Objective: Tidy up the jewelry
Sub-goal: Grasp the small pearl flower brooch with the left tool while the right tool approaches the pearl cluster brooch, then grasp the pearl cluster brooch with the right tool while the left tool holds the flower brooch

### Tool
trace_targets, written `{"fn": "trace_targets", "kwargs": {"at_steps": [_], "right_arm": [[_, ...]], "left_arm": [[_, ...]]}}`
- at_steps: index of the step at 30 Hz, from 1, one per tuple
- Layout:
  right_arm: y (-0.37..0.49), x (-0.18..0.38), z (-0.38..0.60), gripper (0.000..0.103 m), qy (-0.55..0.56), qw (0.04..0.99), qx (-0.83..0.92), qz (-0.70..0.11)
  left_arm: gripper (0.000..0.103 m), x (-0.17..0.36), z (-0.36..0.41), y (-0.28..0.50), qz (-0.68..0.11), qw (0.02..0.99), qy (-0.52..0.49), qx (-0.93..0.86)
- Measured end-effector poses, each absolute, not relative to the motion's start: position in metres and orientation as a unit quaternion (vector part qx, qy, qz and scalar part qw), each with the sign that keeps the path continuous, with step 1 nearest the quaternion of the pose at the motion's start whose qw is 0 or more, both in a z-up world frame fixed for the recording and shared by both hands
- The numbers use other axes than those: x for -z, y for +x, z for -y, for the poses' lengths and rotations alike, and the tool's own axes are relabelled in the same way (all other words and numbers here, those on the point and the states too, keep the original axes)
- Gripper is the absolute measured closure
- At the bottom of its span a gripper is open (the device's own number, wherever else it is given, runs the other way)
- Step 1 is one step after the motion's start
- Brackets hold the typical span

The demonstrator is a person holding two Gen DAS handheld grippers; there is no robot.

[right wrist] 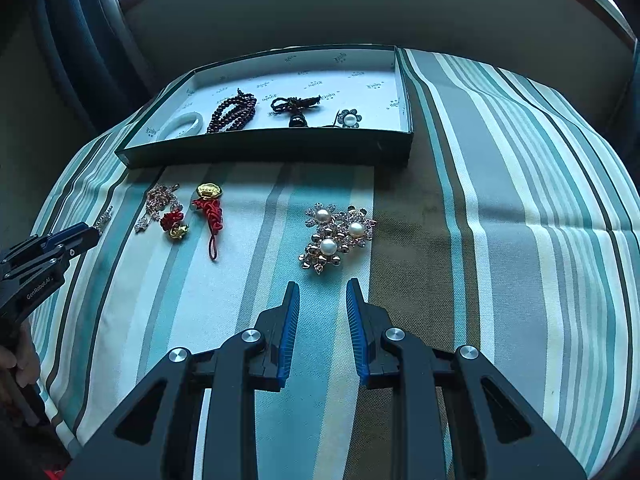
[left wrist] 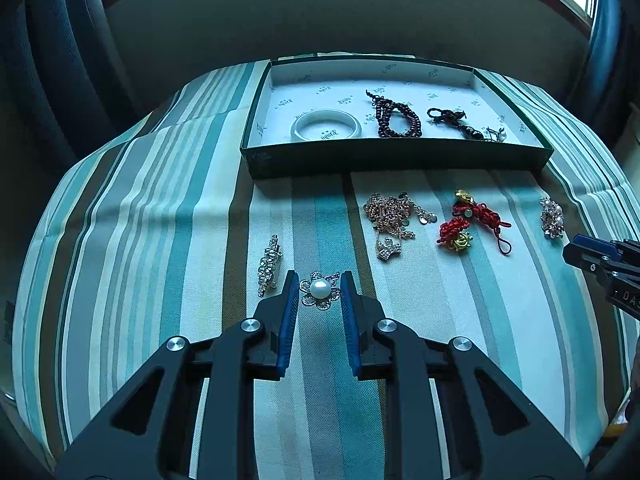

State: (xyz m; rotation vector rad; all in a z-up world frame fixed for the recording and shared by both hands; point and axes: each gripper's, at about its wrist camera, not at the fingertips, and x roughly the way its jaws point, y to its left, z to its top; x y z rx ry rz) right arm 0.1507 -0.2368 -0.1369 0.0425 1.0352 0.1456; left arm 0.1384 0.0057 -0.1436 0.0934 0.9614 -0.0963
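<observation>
My left gripper (left wrist: pixel 320 286) is open, its jaws standing on either side of a pearl flower brooch (left wrist: pixel 320 290) lying on the striped cloth. A long crystal brooch (left wrist: pixel 269 265) lies just left of it. My right gripper (right wrist: pixel 322 294) is open and empty, a little short of a three-pearl brooch cluster (right wrist: pixel 338 236). A green-walled box (left wrist: pixel 392 156) at the back holds a white bangle (left wrist: pixel 326 124), a dark bead bracelet (left wrist: pixel 396 118), a dark knotted charm (left wrist: pixel 452 118) and a pearl brooch (right wrist: pixel 349 119).
A rose-gold chain heap (left wrist: pixel 390 216) and red knotted charms with gold pieces (left wrist: pixel 474 220) lie in front of the box. The table is round, with its cloth (right wrist: pixel 500 240) falling away at the edges. Windows and dark curtains stand behind.
</observation>
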Motion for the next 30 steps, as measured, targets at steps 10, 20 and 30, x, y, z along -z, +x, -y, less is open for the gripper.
{"fn": "trace_targets", "kwargs": {"at_steps": [10, 20, 30], "right_arm": [[0.168, 0.134, 0.237, 0.065, 0.027, 0.869, -0.062, -0.489], [0.184, 0.137, 0.235, 0.048, 0.024, 0.873, -0.047, -0.484], [0.186, 0.144, 0.231, 0.062, -0.006, 0.874, -0.037, -0.484]], "left_arm": [[0.082, 0.142, -0.014, 0.143, -0.459, 0.887, 0.035, 0.04], [0.082, 0.145, -0.015, 0.149, -0.46, 0.886, 0.032, 0.039], [0.082, 0.147, -0.022, 0.155, -0.461, 0.887, 0.029, 0.026]]}}
